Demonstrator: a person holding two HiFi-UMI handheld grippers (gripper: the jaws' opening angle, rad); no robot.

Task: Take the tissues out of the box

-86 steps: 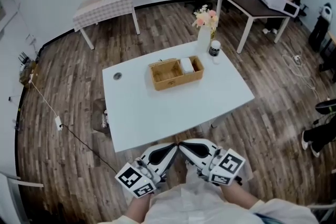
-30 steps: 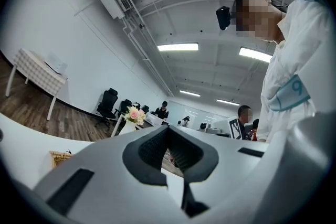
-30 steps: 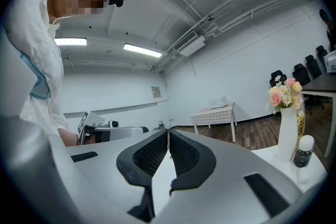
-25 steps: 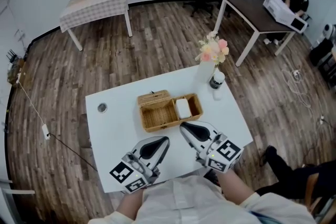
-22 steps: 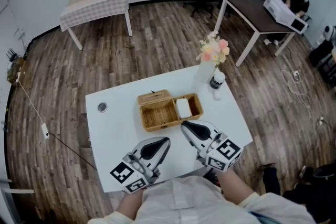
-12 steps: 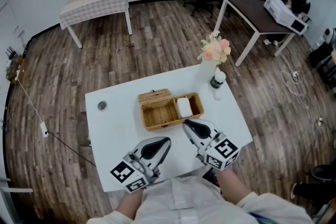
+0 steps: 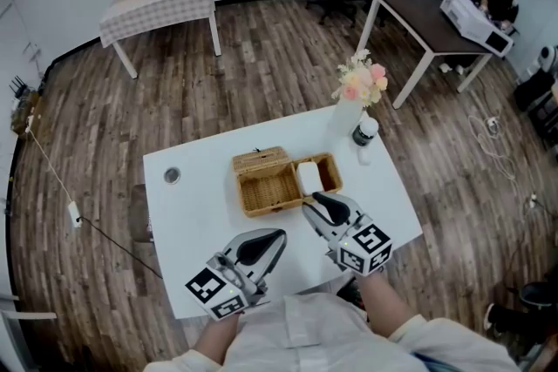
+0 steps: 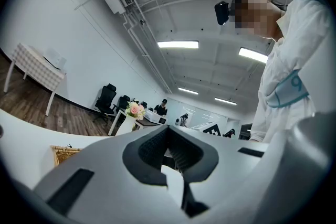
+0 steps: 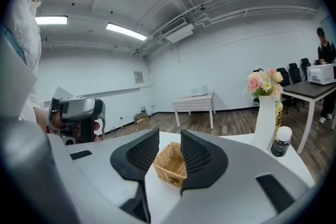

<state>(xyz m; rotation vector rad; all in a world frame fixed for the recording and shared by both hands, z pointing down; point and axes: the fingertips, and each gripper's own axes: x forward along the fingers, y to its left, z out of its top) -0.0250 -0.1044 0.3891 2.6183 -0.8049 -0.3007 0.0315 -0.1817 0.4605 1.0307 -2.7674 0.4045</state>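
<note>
A wicker basket box (image 7: pixel 247 206) stands in the middle of the white table (image 7: pixel 200 222). A white pack of tissues (image 7: pixel 309 179) lies in its right compartment. My right gripper (image 7: pixel 316 201) hovers at the basket's near right corner, pointing slightly down. Its jaws have just been opening and stand apart with nothing between them. In the right gripper view the basket (image 9: pixel 173 162) shows through the gap of that gripper (image 9: pixel 169 134). My left gripper (image 7: pixel 277 236) is shut and empty, held level near the table's front edge, away from the basket. The left gripper view shows its jaws pressed together (image 8: pixel 169 131).
A white vase of pink flowers (image 7: pixel 351 100) and a dark-capped bottle (image 7: pixel 364 135) stand at the table's far right corner. A small round object (image 7: pixel 172 176) lies at the far left. Other tables, office chairs and a seated person are farther back.
My right gripper has moved forward and down toward the basket's near right corner, and its jaws have parted. The left gripper has stayed where it was.
</note>
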